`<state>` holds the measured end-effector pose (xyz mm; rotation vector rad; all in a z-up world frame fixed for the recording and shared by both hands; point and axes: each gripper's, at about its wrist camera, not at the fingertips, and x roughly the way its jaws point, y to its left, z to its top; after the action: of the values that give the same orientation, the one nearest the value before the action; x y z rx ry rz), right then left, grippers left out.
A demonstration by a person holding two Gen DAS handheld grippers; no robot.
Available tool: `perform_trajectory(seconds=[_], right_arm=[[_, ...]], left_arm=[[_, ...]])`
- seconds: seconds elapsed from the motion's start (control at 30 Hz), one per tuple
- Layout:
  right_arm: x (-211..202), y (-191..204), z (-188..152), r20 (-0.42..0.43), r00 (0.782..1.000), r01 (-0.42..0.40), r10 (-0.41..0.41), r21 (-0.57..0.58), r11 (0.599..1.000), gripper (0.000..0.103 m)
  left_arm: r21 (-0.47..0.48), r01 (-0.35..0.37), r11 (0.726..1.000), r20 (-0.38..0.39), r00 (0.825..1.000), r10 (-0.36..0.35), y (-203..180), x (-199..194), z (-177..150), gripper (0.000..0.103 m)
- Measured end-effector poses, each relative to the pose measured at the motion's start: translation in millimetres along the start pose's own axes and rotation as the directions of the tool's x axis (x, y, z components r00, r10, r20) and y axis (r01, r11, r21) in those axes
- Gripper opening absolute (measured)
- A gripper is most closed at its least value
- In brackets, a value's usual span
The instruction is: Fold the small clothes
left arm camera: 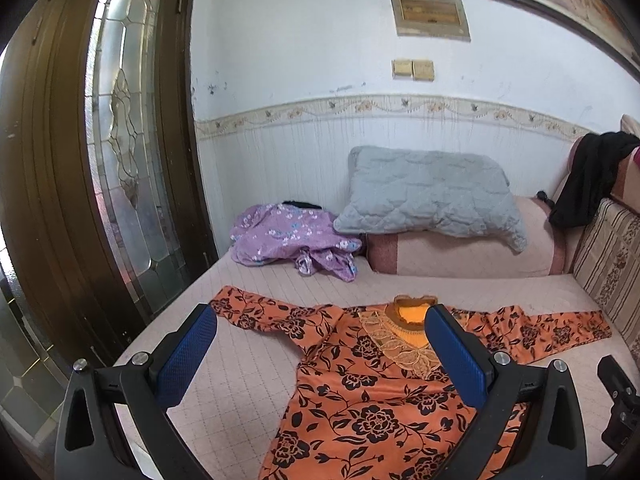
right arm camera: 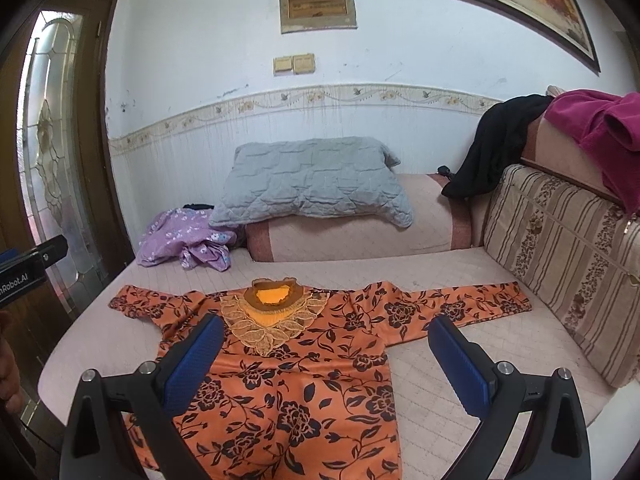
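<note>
Both-handed, left gripper [left arm camera: 320, 344] and right gripper [right arm camera: 326, 344] gape wide, empty; orange top [right arm camera: 304, 392] lies flat beneath.

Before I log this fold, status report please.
Both hand-held grippers open, empty. Orange black-flowered blouse flat, sleeves spread, unfolded. Crumpled purple floral garment lies clear behind.

A: You're over the top [right arm camera: 304, 368]: orange, black rose-and-leaf print, gold lace collar [right arm camera: 264, 328].

B: Your pads?

A: Blue, textured pads [left arm camera: 188, 356], black frames. Your bedcover [right arm camera: 440, 380] is pale pink, quilted grid.

B: Behind?

A: Grey quilted pillow [right arm camera: 316, 180]. Lilac garment [left arm camera: 288, 236], white-blue flowers. Beige cushion [right arm camera: 560, 264], brown floral stripes. Magenta cloth [right arm camera: 604, 128], black cloth [right arm camera: 488, 152].
</note>
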<state>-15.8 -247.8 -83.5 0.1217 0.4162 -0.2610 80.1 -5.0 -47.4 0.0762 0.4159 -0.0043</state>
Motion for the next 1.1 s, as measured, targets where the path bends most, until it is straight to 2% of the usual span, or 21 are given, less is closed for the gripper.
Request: perform_trajectory(seconds=[0.33, 0.63, 0.83, 1.1], right_arm=[[78, 12, -7, -0.085, 0.996, -0.002, 0.001, -0.008, 1.0, 0.103], [123, 7, -10, -0.123, 0.992, 0.005, -0.005, -0.007, 1.0, 0.103], [147, -14, -14, -0.156, 0.987, 0.04, -0.038, 0.01, 0.999, 0.103], [180, -65, -22, -0.213, 0.971, 0.125, -0.109, 0.061, 0.99, 0.103]], left_arm=[[0.007, -0.026, 1.0, -0.099, 0.995, 0.026, -6, 83, -17, 0.103], [0.016, -0.043, 0.999, -0.154, 0.987, 0.045, -12, 129, -30, 0.103], [0.031, -0.043, 0.999, -0.195, 0.98, 0.048, -26, 158, -39, 0.103], [0.053, -0.028, 0.998, -0.237, 0.971, 0.039, -45, 199, -55, 0.103]])
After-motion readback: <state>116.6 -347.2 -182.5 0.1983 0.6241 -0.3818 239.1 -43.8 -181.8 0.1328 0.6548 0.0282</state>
